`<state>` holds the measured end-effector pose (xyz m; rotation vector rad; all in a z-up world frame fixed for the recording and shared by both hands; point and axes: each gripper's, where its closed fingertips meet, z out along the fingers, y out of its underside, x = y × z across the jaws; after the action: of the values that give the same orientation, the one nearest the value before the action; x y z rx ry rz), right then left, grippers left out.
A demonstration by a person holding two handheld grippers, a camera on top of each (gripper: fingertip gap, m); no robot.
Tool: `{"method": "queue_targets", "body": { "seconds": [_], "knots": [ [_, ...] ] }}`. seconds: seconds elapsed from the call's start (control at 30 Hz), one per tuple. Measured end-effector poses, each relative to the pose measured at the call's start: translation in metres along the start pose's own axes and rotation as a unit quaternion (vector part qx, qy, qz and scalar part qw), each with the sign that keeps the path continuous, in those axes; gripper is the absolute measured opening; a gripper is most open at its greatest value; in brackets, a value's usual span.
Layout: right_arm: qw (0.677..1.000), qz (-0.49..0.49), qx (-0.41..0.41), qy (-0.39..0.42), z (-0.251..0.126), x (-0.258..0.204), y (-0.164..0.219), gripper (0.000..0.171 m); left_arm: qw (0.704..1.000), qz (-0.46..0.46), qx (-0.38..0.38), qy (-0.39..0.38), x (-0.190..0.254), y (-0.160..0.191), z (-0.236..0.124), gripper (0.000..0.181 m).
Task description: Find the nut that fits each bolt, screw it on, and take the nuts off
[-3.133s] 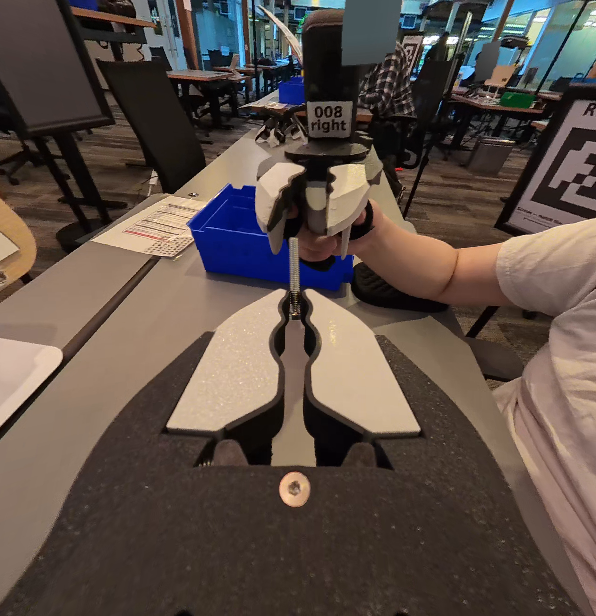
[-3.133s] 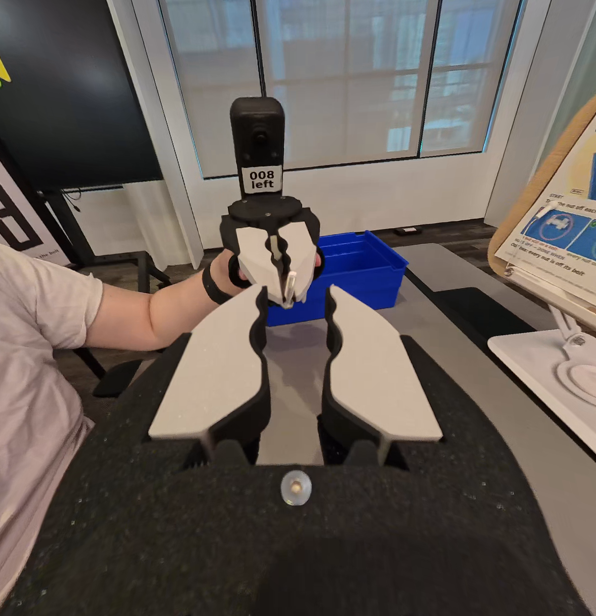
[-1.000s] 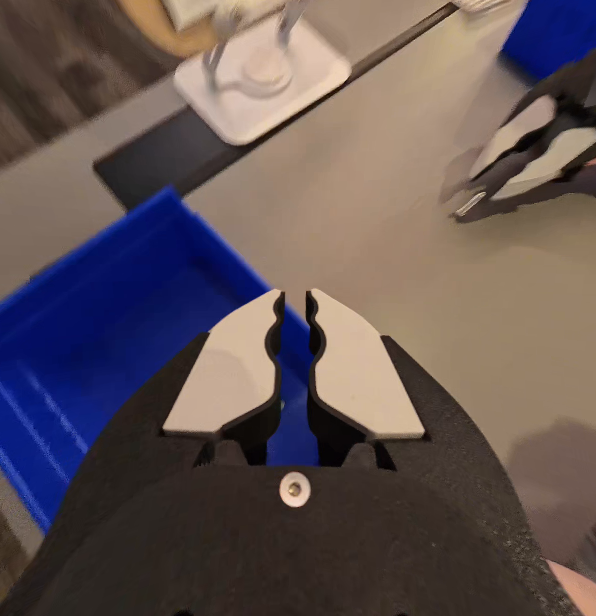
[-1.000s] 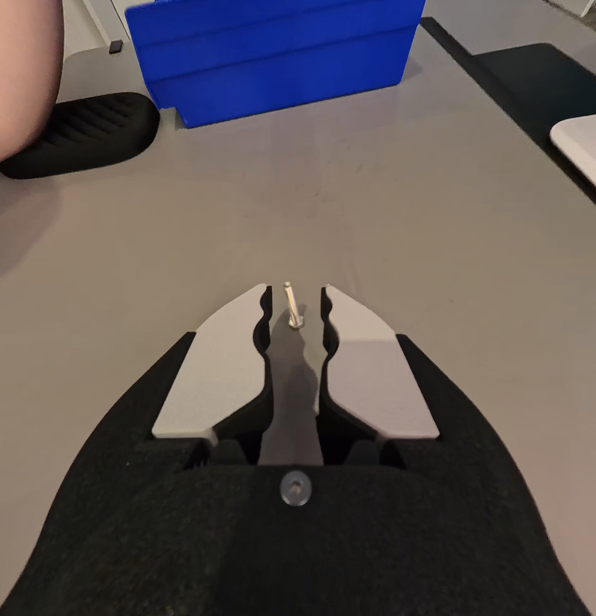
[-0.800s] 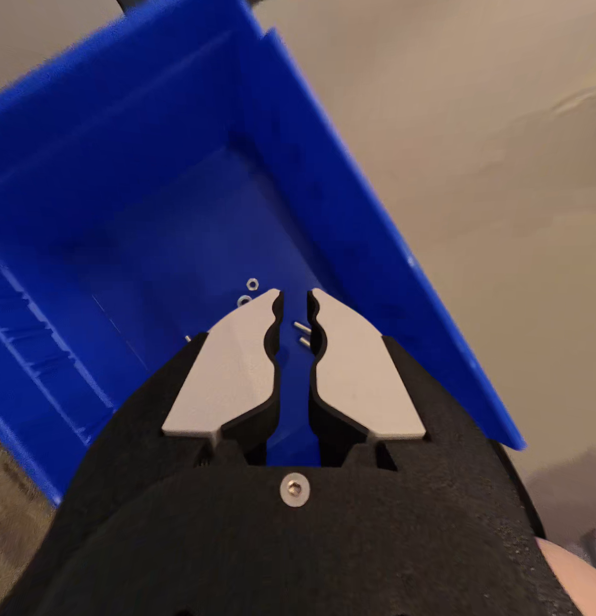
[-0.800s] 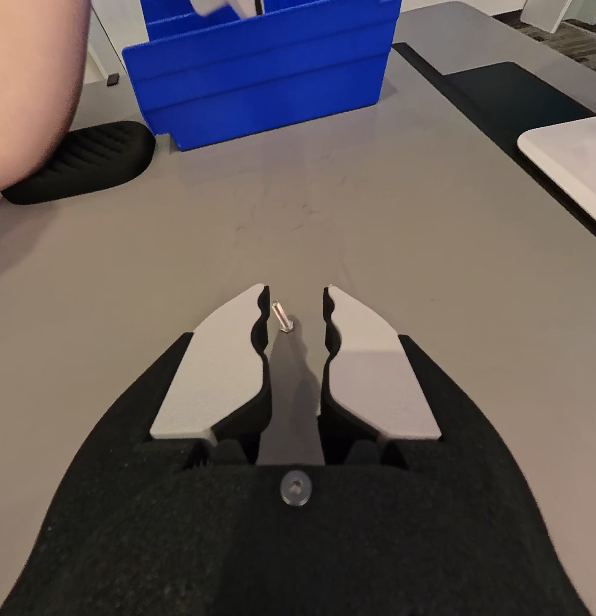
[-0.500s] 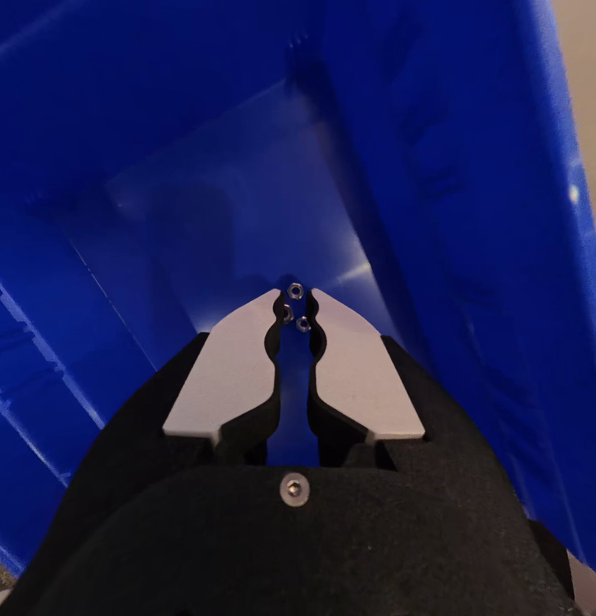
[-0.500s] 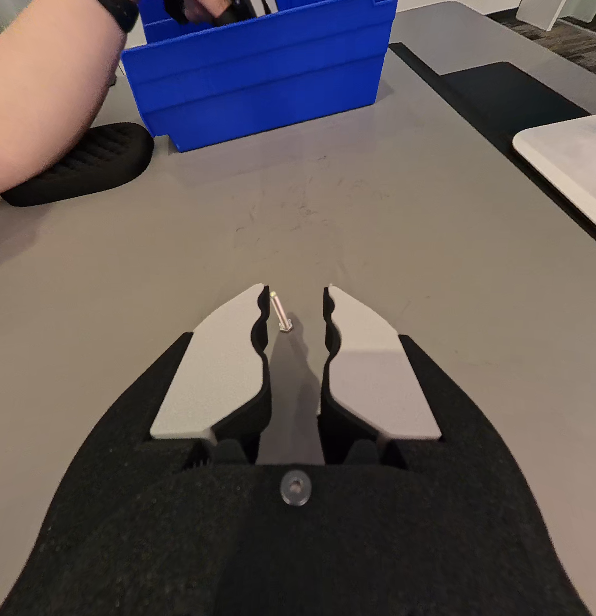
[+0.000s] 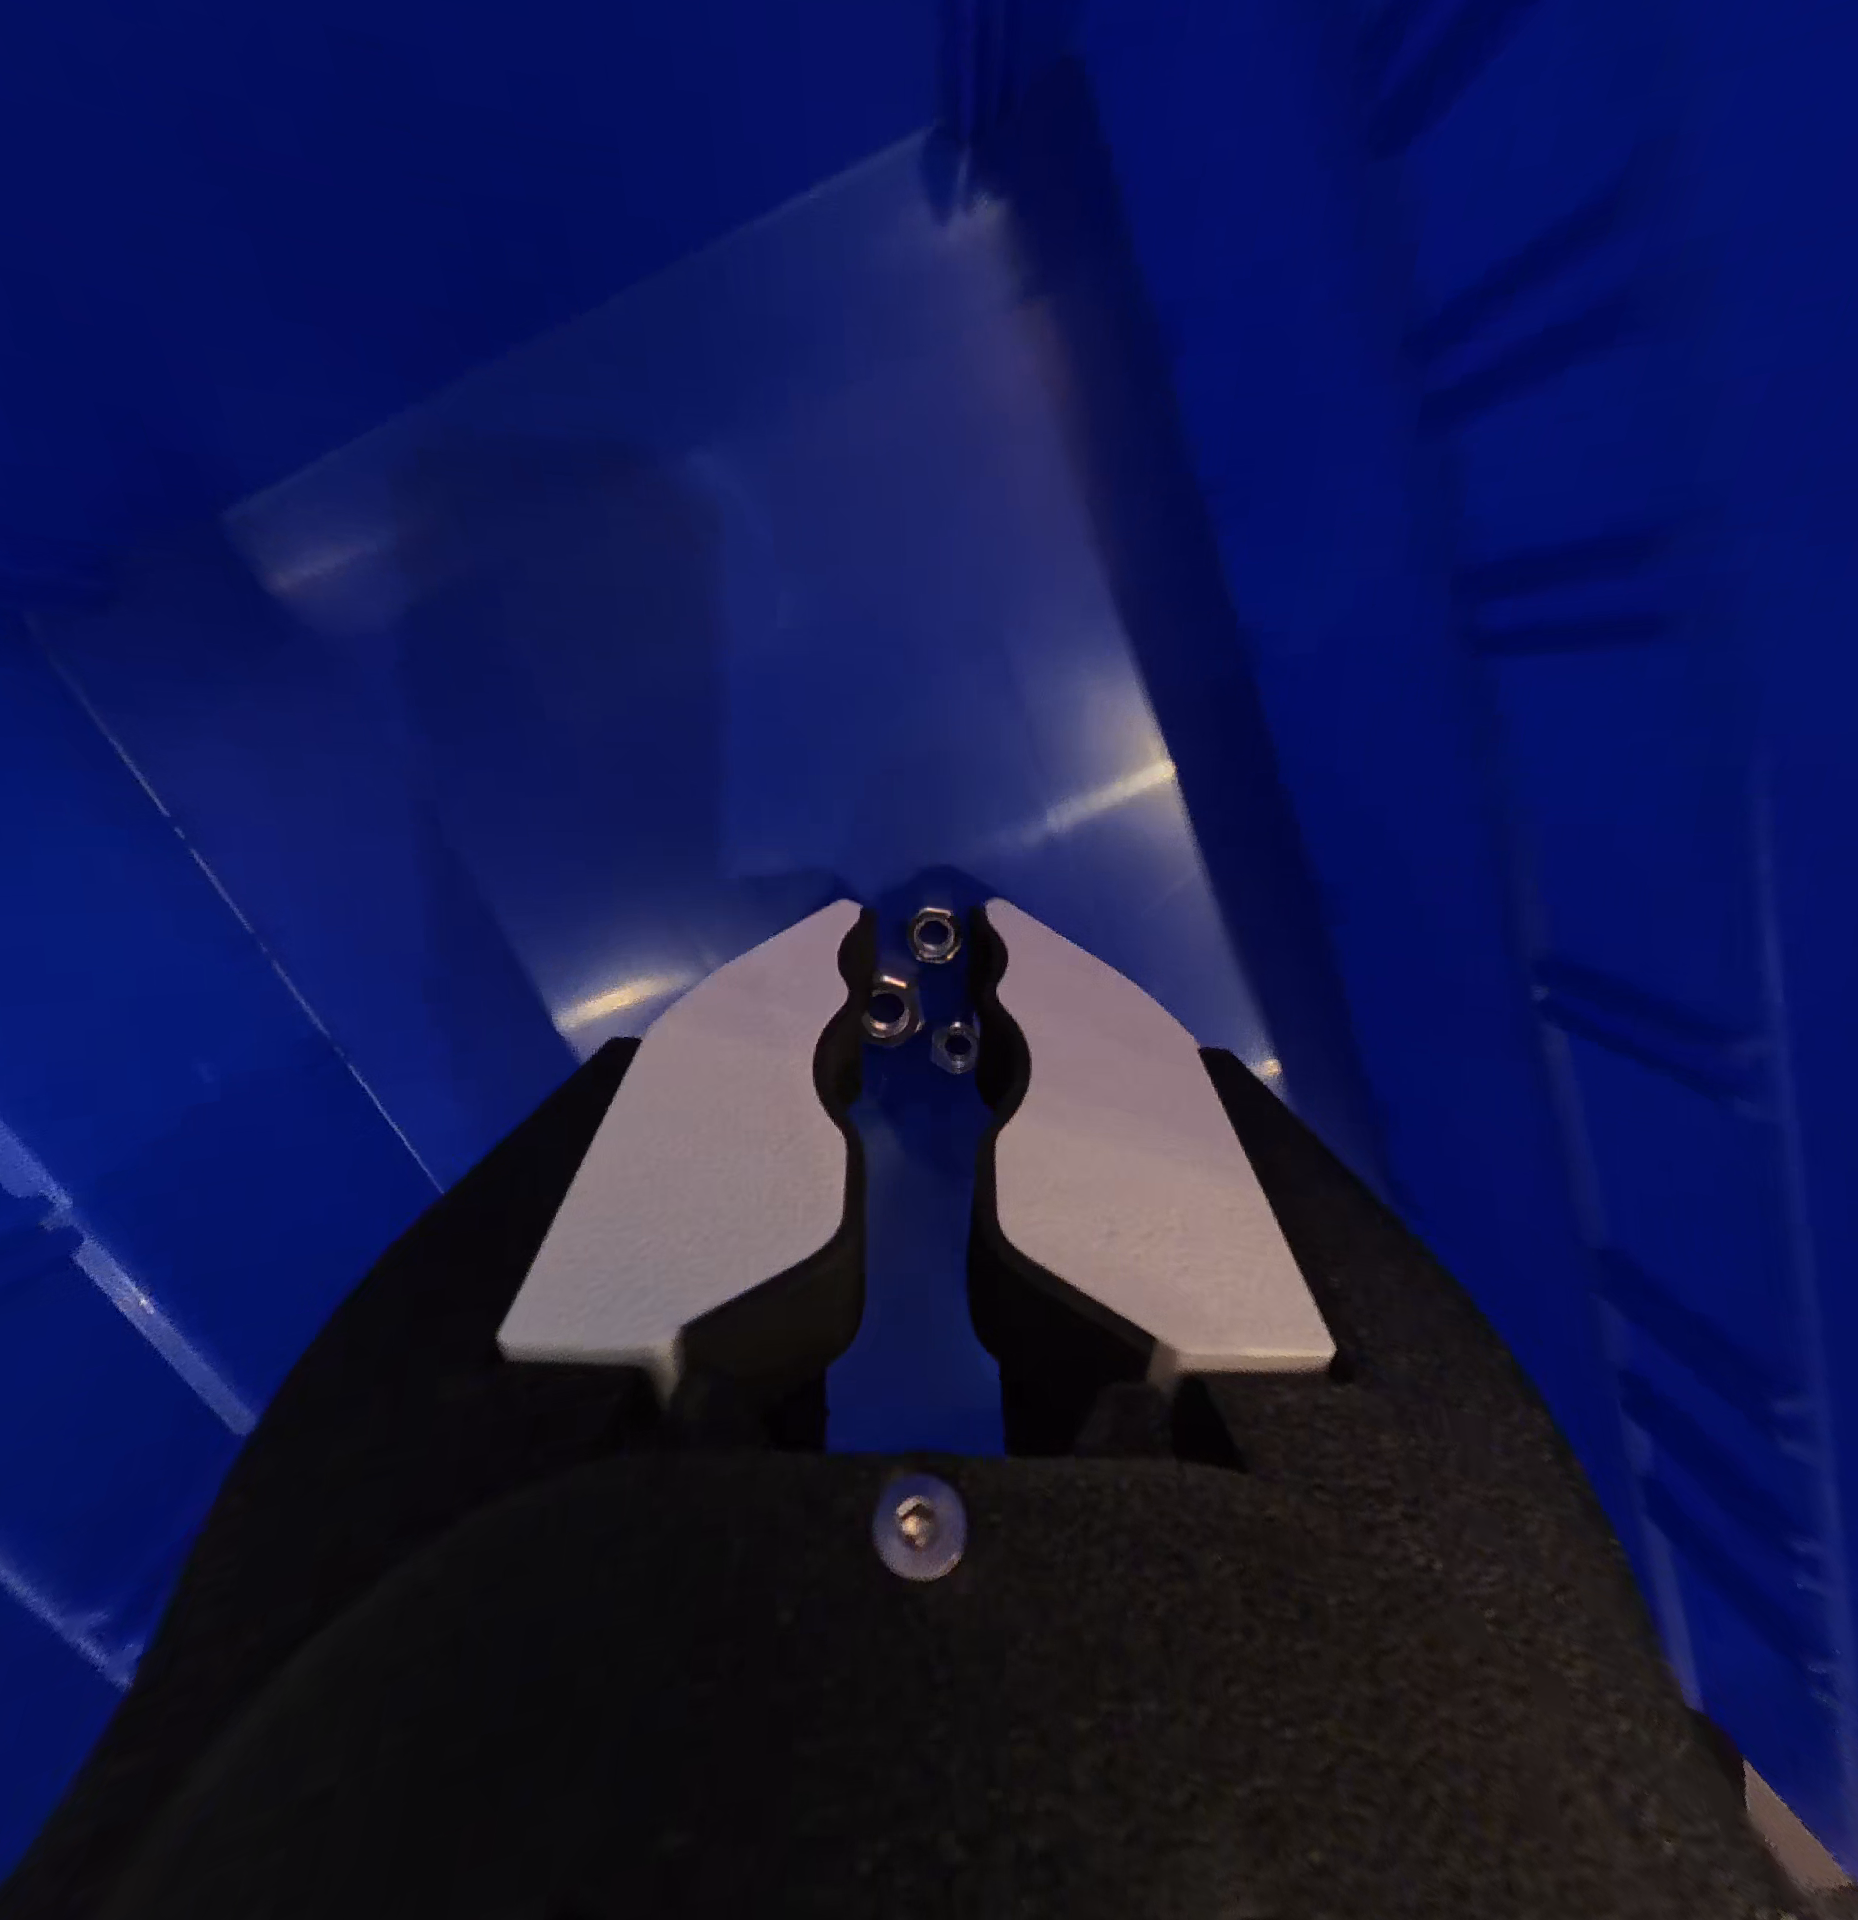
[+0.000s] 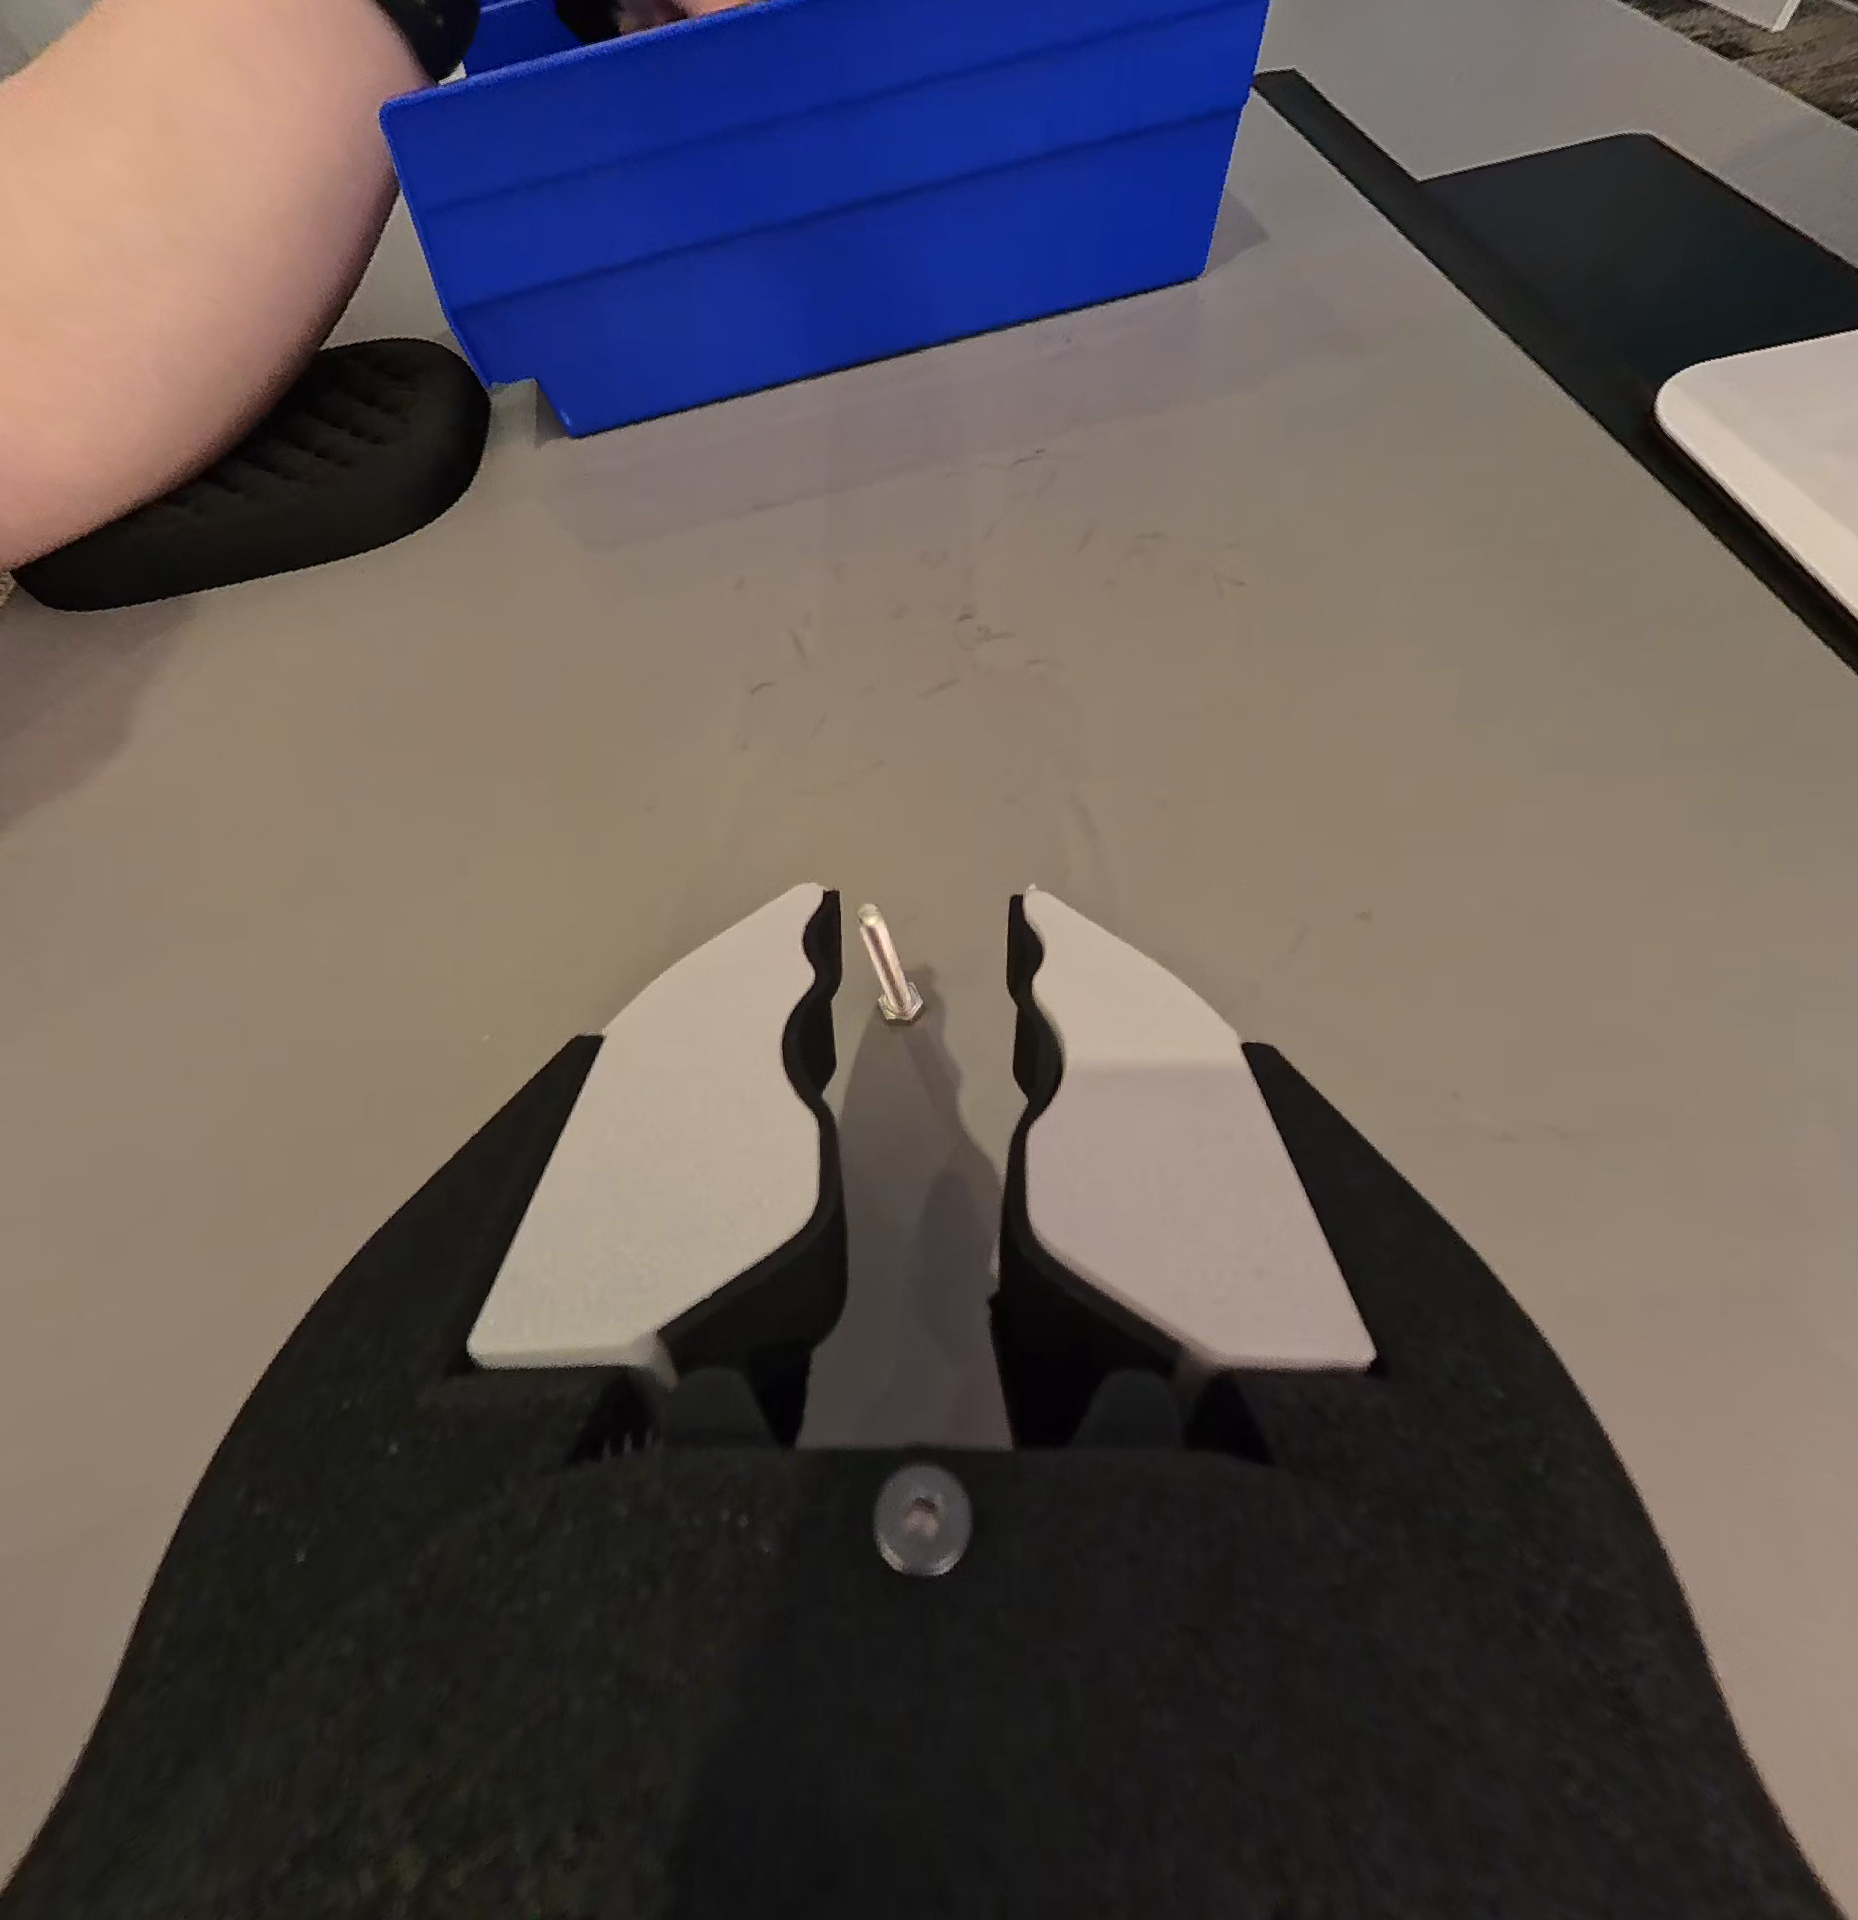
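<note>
Deep inside the blue bin (image 9: 1320,520), your left gripper (image 9: 927,914) brackets three nuts (image 9: 935,937), jaws narrowly parted; outside it, your right gripper (image 10: 920,894) gapes around the bolt (image 10: 889,964).

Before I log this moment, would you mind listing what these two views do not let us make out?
- Left wrist view: the three nuts are too small to size against each other or the bolt.
- Left wrist view: the left gripper body hides the near floor of the blue bin.
- Right wrist view: the bin wall hides its contents and the left gripper.
- Right wrist view: the bolt's thread is too small to read between the right gripper fingers.
</note>
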<state>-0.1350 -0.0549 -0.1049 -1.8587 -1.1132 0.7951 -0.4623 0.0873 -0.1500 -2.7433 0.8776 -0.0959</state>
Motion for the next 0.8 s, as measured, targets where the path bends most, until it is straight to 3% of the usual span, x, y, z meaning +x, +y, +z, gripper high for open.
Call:
{"method": "queue_targets", "body": {
  "seconds": [0.8],
  "knots": [
    [1.0, -0.005, -0.014, -0.009, 0.0043, -0.0044, 0.0041, 0.029, 1.0, 0.018, -0.002, -0.007, 0.0019, -0.0013, 0.0001, 0.011]
  ]
}}
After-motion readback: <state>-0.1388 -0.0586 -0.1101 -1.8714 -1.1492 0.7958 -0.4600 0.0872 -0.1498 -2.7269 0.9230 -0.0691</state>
